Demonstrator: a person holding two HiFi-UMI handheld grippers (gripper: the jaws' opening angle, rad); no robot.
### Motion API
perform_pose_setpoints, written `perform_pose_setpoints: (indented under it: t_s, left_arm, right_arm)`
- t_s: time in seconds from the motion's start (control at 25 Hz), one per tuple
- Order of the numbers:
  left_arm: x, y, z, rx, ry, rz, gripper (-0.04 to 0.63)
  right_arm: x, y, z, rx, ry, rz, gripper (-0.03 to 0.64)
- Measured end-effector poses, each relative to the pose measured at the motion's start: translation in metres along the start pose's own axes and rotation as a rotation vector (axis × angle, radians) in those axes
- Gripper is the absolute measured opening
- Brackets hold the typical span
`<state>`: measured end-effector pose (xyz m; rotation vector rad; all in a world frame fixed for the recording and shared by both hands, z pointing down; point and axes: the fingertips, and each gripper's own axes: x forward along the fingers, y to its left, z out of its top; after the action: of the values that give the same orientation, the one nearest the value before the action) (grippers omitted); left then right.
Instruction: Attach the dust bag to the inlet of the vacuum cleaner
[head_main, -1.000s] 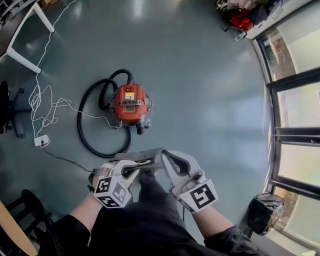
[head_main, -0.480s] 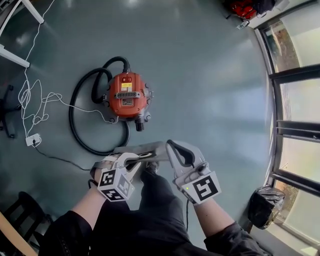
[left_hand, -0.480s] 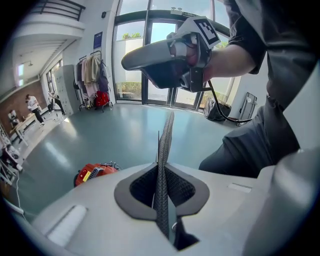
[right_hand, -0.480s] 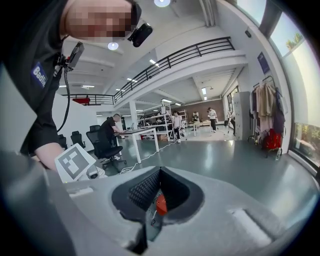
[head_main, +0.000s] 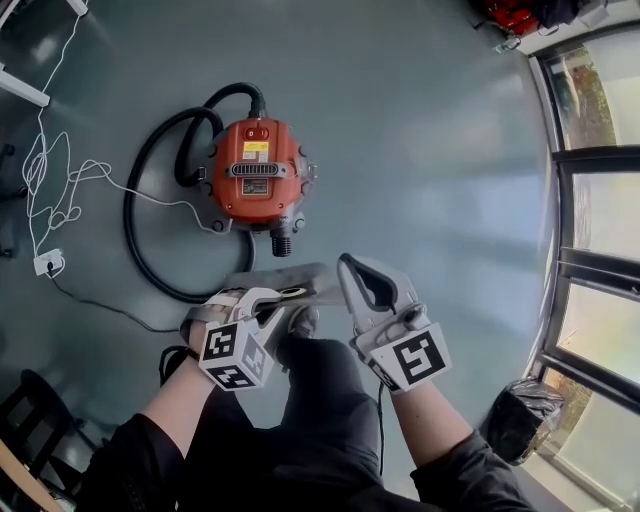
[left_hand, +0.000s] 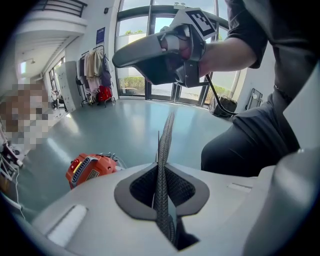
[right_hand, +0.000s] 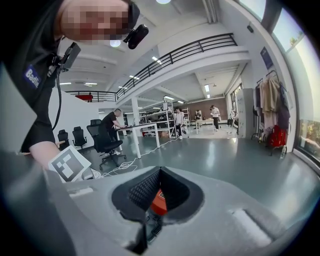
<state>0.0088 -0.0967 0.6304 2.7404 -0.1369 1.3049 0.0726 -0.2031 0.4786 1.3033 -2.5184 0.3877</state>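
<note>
A glossy grey-blue floor (head_main: 430, 150) mirrors the ceiling lights of a tall open hall, with dark-framed windows (head_main: 600, 200) along one side and a railed mezzanine (right_hand: 190, 50) above desks. On the floor stands the vacuum (head_main: 256, 185), a rounded orange shell. A black hose (head_main: 186, 155) curls beside it and a thin white cable (head_main: 70, 190) trails off. Just short of it, over the person's knee, the left gripper (head_main: 275, 300) is clamped on the bag (head_main: 310, 282), flat grey woven cloth. The right gripper (head_main: 350, 268) is closed and empty.
</note>
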Motion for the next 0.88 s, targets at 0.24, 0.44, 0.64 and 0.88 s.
perform_pose_setpoints:
  t_s: [0.24,0.44,0.64,0.88]
  left_arm:
    - [0.037,0.007,-0.022,0.026,0.001,0.009,0.041]
    - [0.065,0.018,-0.036,0.055,-0.005,0.01,0.041]
    - [0.093,0.026,-0.053,0.076,0.003,-0.011,0.041]
    - [0.116,0.035,-0.068,0.097,-0.008,-0.003,0.041]
  right_arm:
    - [0.019,-0.011,-0.03,-0.029,-0.007,-0.004,-0.008]
    - [0.035,-0.03,-0.056,0.001,-0.032,-0.007,-0.008]
    - [0.057,-0.046,-0.088,-0.045,-0.054,-0.018,-0.008]
    - [0.082,-0.049,-0.127,-0.076,-0.099,0.007,-0.008]
